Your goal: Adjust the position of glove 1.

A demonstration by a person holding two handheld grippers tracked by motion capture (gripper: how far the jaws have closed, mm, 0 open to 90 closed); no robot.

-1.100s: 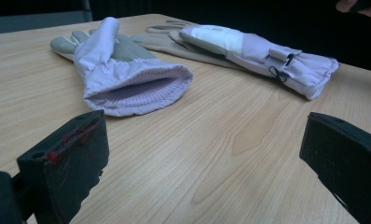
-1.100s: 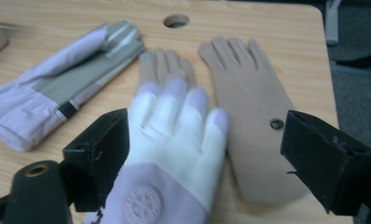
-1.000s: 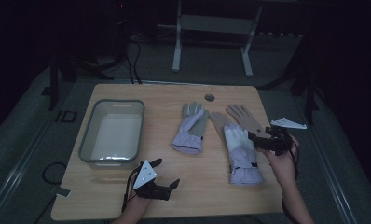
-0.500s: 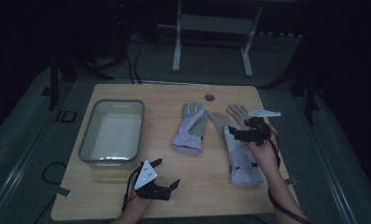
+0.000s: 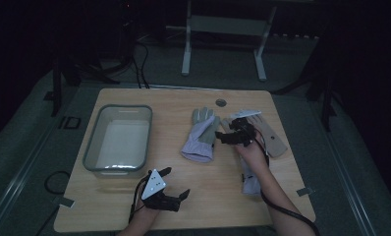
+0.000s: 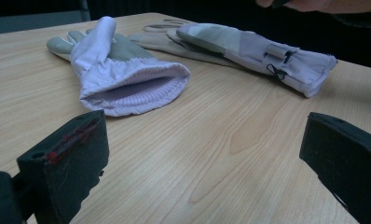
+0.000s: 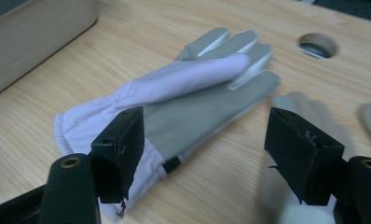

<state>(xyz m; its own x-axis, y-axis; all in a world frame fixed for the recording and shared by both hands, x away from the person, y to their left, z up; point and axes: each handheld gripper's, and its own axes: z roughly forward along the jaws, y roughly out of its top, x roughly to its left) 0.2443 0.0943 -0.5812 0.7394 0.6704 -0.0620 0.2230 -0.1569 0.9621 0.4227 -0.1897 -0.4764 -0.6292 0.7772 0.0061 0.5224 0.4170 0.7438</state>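
The right gripper (image 7: pixel 204 154) hangs wide open, just above the purple glove (image 7: pixel 174 100), with 2 jaws apart.

There are two gloves (image 5: pixel 202 136) (image 5: pixel 262 132) on one table (image 5: pixel 134 206), one box (image 5: pixel 117 140), one small round hole (image 5: pixel 221 103), and two grippers (image 5: pixel 176 192) (image 5: pixel 223 132)

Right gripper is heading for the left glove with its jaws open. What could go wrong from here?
1. The right gripper hangs above a second glove close beside the lavender glove; a low, wide grab might catch both.
2. The lavender glove's thumb lies folded over its palm, so the jaws may pinch one loose layer only and it could slip.
3. The table's hole sits near its fingertips; dragging could snag there.
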